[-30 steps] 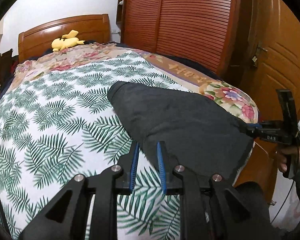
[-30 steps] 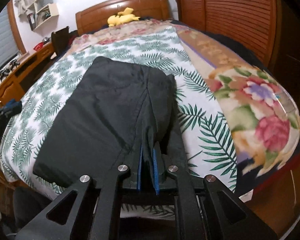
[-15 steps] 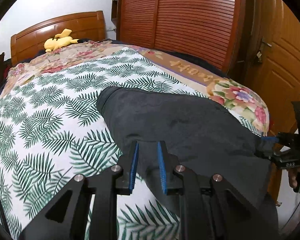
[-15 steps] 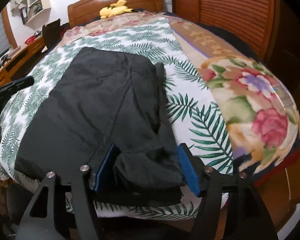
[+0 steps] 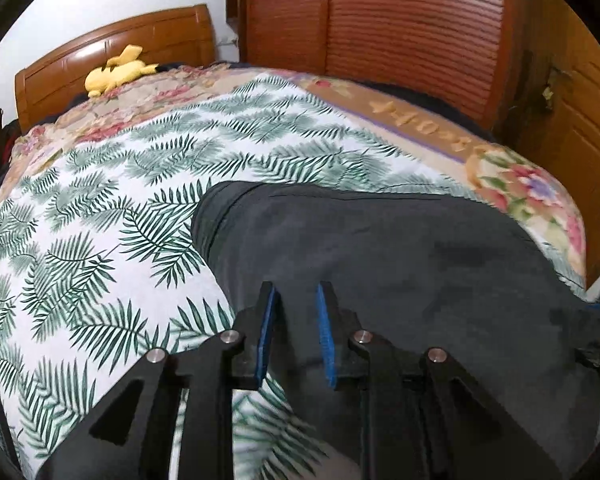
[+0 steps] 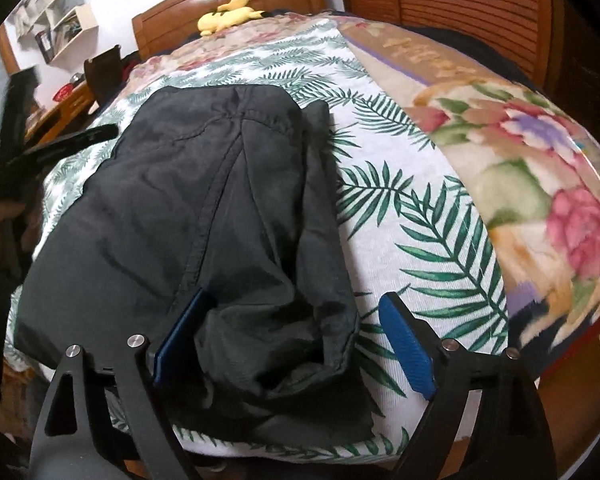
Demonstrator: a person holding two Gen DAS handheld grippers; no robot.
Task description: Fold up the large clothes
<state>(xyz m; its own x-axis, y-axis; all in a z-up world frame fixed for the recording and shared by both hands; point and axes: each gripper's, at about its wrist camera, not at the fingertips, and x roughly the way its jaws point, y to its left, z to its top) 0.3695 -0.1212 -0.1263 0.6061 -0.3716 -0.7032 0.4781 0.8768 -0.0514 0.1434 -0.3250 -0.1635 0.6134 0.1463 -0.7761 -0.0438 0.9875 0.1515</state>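
Observation:
A large dark grey garment lies folded on the fern-print sheet near the foot of the bed; it also shows in the left wrist view. My right gripper is open wide, its jaws on either side of the garment's bunched near corner without holding it. My left gripper is partly open over the garment's left near edge, with nothing between the blue pads. The left gripper also shows at the left of the right wrist view.
A floral blanket covers the bed's right side and foot. A yellow plush toy lies by the wooden headboard. Slatted wooden wardrobe doors stand close on the right. A desk and wall shelves are on the left.
My right gripper has opened and let go of the garment's corner, which now rests on the bed. My left gripper has moved right, over the garment's edge.

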